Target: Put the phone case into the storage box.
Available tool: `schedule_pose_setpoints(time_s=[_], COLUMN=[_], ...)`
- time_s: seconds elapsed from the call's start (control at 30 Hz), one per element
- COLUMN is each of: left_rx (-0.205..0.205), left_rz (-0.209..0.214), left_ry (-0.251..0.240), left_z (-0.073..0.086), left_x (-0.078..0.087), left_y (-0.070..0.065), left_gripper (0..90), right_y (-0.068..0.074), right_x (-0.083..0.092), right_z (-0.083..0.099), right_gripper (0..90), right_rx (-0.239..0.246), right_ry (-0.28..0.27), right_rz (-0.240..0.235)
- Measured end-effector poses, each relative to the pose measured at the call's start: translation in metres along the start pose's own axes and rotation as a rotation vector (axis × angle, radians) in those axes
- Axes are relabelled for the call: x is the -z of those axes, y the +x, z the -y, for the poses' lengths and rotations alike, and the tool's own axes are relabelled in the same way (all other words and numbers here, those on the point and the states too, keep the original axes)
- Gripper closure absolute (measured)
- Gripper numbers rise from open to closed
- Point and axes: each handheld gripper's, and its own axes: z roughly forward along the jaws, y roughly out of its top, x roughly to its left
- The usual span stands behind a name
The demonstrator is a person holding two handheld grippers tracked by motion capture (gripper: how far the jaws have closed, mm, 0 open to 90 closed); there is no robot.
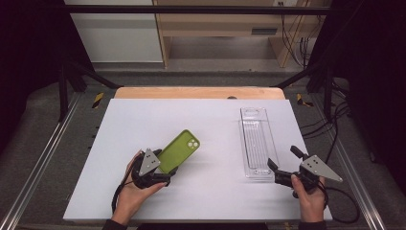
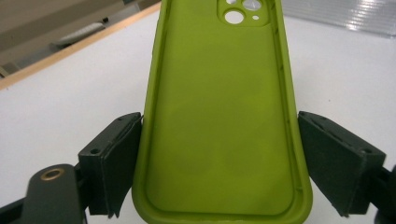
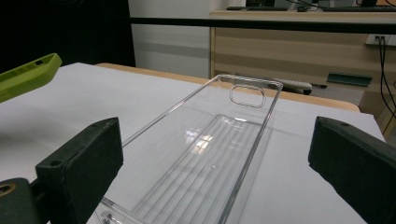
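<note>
The left gripper [image 1: 165, 167] pinches the green phone case [image 1: 179, 150] across its near end, the pads pressed on both long sides in the left gripper view, the hollow side facing its camera; the case rises tilted over the white surface [image 1: 143, 124], left of its middle; the right gripper [image 1: 282, 166] stands with jaws spread wide near the near right corner, the near end of the clear tray [image 1: 256, 139] between them, untouched; the tray lies flat along the right edge.

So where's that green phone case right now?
In the high view, the green phone case sits left of centre on the white table, between the left claw's jaws, well left of the clear tray.
</note>
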Motion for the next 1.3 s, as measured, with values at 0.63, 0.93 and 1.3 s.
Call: schedule_pose_setpoints(time_s=[0.63,0.93,1.3], left_rx=[-0.002,-0.015,-0.067], left_rz=[-0.042,-0.066,-0.084], left_ry=[-0.093,-0.157,-0.192], left_z=[-0.007,-0.013,-0.022], left_x=[0.010,0.016,0.017], left_y=[-0.003,-0.008,-0.024], left_gripper=[16.2,16.2,16.2], right_y=[0.061,0.106,0.141], right_x=[-0.034,-0.069,-0.092], right_z=[-0.048,-0.075,-0.079], right_gripper=[4.0,4.5,5.4], right_rx=[0.027,0.000,-0.002], right_ry=[0.077,0.087,0.106], right_rz=[-0.032,-0.084,-0.157])
